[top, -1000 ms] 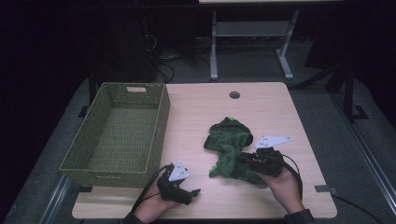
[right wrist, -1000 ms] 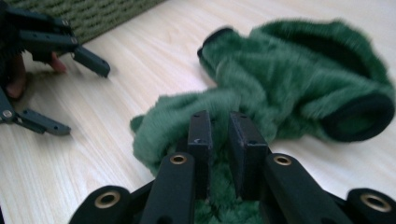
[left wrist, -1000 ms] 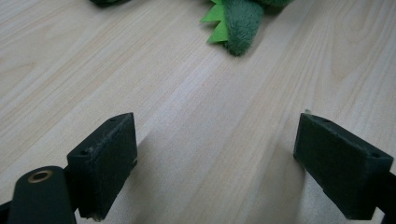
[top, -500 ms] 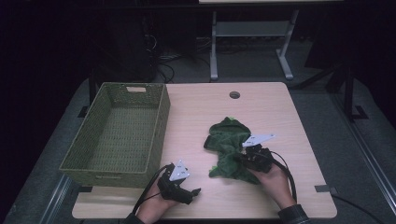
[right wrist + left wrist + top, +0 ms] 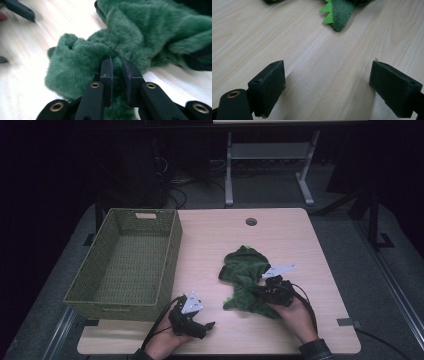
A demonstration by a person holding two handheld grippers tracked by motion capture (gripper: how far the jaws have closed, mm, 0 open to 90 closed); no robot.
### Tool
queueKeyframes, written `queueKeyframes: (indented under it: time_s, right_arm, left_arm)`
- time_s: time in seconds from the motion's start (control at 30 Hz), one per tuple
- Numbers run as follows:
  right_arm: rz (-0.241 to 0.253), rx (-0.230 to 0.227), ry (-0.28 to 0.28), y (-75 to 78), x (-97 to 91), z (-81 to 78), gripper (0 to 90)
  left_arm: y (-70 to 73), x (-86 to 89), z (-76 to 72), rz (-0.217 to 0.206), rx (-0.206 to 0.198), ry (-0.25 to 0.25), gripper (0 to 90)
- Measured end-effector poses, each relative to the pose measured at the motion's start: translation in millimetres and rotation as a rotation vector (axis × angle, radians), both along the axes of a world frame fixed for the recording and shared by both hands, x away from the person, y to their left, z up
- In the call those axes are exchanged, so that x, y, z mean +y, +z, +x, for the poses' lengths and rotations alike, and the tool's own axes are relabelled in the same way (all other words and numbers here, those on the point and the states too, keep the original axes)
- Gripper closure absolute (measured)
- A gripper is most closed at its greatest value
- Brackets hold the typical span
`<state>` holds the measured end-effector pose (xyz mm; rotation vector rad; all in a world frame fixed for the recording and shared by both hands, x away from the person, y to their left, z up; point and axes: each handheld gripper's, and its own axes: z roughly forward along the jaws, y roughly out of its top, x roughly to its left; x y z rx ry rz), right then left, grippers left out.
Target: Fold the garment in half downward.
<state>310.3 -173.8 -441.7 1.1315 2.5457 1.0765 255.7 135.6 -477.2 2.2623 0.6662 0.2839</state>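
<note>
Where the bench [image 5: 215,235] meets its left edge, a woven green basket [image 5: 125,265] is set, reaching from near the far left corner almost to the near edge. Just beyond the basket's near right corner, close to the near edge, the left gripper [image 5: 202,326] is held low over bare wood; its jaws are seen spread wide in the left gripper view, with nothing but wood grain between the two black pads [image 5: 268,86]. A furry green tip with bright green felt spikes [image 5: 337,13] is seen ahead of those jaws, well apart from them.

Right of the middle of the bench, toward the near edge, a green plush toy [image 5: 245,277] is spread in a crumpled heap. Its near right part is met by the right gripper [image 5: 260,292], held from the near right side. In the right gripper view the jaws are drawn to a narrow gap, having just been opening slightly, and a fold of the plush [image 5: 82,62] is pinched between them.
</note>
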Motion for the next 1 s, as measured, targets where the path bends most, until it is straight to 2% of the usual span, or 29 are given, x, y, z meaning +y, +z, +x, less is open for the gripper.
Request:
queueKeyframes:
  time_s: [0.17, 0.3, 0.47, 0.67, 1.0]
  right_arm:
    - [0.016, -0.037, -0.028, 8.4, -18.7, -8.3, 66.7]
    - [0.019, -0.044, -0.042, 11.6, -35.3, -13.3, 60.5]
    - [0.068, -0.046, -0.064, 13.8, -56.9, -22.1, 56.1]
    - [0.033, -0.050, -0.080, 10.7, -74.7, -35.4, 51.3]
    - [0.032, -0.042, -0.074, 3.8, -105.4, -58.2, 48.4]
  left_arm:
    - [0.0, 0.0, 0.0, 0.000, 0.000, 0.000, 12.8]
    - [-0.1, -0.1, -0.2, -0.002, 0.003, 0.001, 12.8]
    - [-0.1, -0.1, -0.2, -0.003, 0.003, 0.000, 12.8]
    - [0.1, 0.0, -0.2, 0.000, 0.004, 0.000, 12.8]
    - [0.1, 0.0, -0.2, 0.000, 0.004, 0.000, 12.8]
